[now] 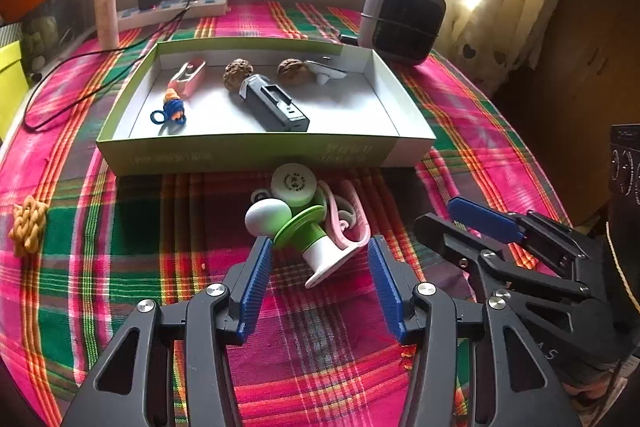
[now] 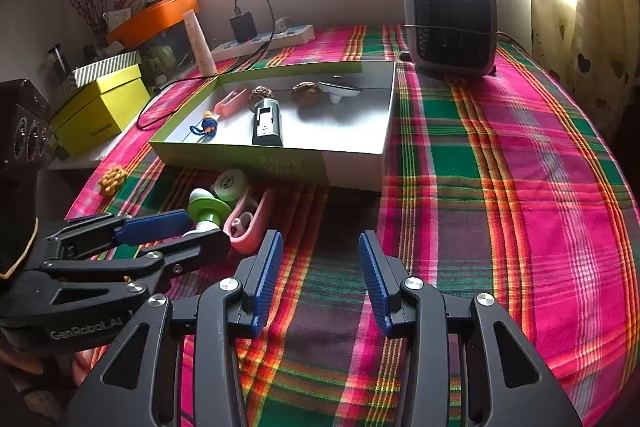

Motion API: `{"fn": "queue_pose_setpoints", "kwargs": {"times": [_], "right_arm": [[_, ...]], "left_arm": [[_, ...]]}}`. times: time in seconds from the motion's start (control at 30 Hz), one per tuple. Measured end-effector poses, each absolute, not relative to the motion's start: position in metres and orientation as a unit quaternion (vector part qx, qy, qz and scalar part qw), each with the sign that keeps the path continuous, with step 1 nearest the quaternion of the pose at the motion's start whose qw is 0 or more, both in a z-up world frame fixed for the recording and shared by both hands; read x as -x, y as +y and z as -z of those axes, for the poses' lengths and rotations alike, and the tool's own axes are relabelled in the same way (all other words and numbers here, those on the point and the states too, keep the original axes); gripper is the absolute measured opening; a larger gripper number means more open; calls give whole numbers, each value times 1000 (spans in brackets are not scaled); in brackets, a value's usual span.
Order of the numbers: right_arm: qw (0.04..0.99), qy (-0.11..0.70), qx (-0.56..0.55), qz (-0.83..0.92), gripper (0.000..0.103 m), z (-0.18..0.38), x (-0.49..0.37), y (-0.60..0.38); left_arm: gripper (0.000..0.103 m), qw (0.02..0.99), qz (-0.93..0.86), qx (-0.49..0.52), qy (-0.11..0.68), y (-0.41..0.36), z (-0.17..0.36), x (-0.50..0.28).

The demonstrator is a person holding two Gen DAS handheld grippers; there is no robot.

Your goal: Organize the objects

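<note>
A shallow green-sided box (image 1: 248, 149) on the plaid tablecloth holds a black device (image 1: 276, 103), two walnuts (image 1: 238, 71), a pink clip (image 1: 188, 75), a blue-and-orange knitted charm (image 1: 172, 107) and a white-grey piece (image 1: 326, 71). In front of it lie a green-and-white toy (image 1: 298, 231), a white round disc (image 1: 294, 183) and a pink looped piece (image 1: 352, 227). My left gripper (image 1: 320, 247) is open, its tips either side of the toy's white end without pressing. My right gripper (image 2: 320, 239) is open over bare cloth, just right of the pile.
A yellow knotted ornament (image 1: 28, 231) lies at the table's left edge. A grey fan heater (image 2: 452, 23) stands at the back right, with a power strip (image 2: 264, 41) and its black cable behind the box. A yellow box (image 2: 100, 111) sits off the table's left.
</note>
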State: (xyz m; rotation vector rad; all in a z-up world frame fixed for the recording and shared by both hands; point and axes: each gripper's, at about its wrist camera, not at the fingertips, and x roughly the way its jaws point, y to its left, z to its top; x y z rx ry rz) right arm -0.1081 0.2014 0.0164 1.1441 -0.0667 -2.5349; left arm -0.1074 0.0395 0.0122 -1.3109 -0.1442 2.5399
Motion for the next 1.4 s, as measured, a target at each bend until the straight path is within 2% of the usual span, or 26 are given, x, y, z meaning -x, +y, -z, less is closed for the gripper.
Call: {"fn": "queue_pose_setpoints", "kwargs": {"times": [1.03, 1.13, 1.4], "right_arm": [[187, -13, -411, 892, 41, -15, 108, 190], [187, -12, -411, 892, 41, -15, 108, 189], [188, -10, -412, 892, 41, -16, 107, 186]], "left_arm": [[47, 101, -882, 456, -59, 17, -5, 104], [43, 99, -883, 455, -64, 15, -5, 105], [43, 105, -883, 452, -61, 12, -5, 101]]}}
